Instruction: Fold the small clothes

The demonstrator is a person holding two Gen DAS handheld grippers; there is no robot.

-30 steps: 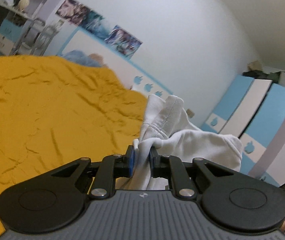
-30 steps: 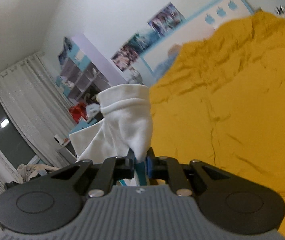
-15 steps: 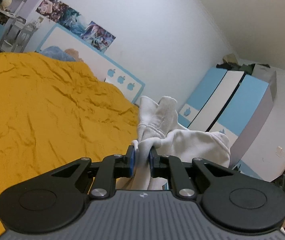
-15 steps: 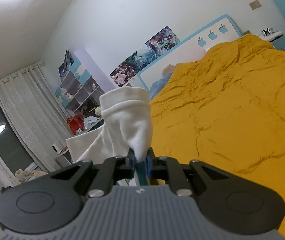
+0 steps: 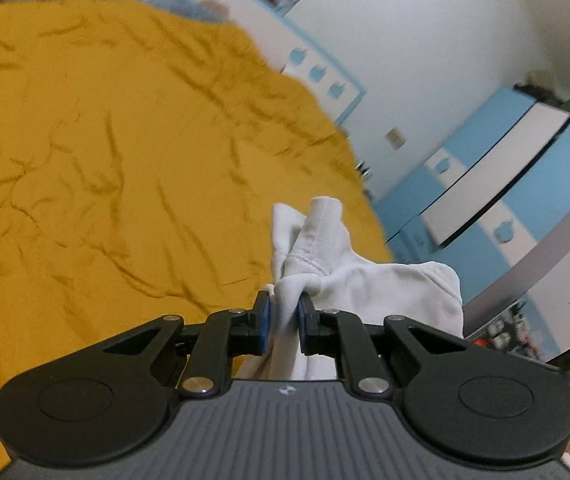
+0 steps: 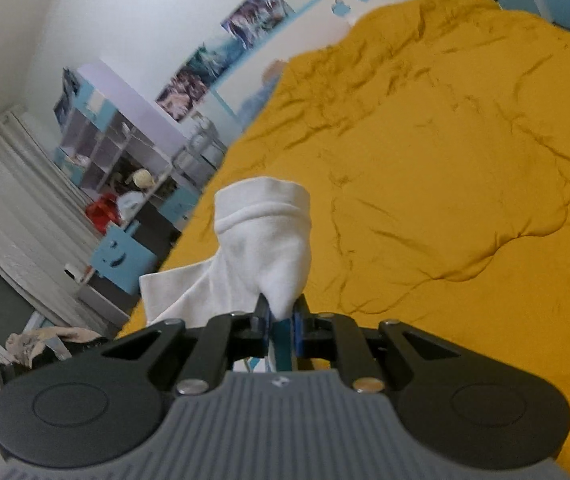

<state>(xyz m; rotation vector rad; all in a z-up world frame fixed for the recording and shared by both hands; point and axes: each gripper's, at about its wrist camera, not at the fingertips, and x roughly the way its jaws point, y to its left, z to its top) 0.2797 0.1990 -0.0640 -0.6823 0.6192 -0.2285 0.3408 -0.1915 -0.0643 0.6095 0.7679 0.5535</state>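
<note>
1. White garment (image 5: 369,280) hangs in the air between your two grippers, above the yellow bedspread (image 5: 105,152), not yet laid down; it is bunched, so you cannot tell what kind of small garment it is.
2. Your left gripper (image 5: 283,318) has its jaws pressed onto a gathered fold, with a seamed edge standing up past them.
3. Your right gripper (image 6: 281,320) pinches the white garment (image 6: 269,248) too, a hemmed end poking up beyond the jaws.
4. Compared with half a second ago, both cameras have tipped down: the yellow bedspread (image 6: 445,180) now fills much more of each view, and both views are smeared by motion. The grips look unchanged.
5. That reads as you bringing the cloth down toward the bed to spread it flat; folding proper hasn't begun.
6. Keep both pinches firm until the fabric lands, or a corner may slip and bunch.
</note>
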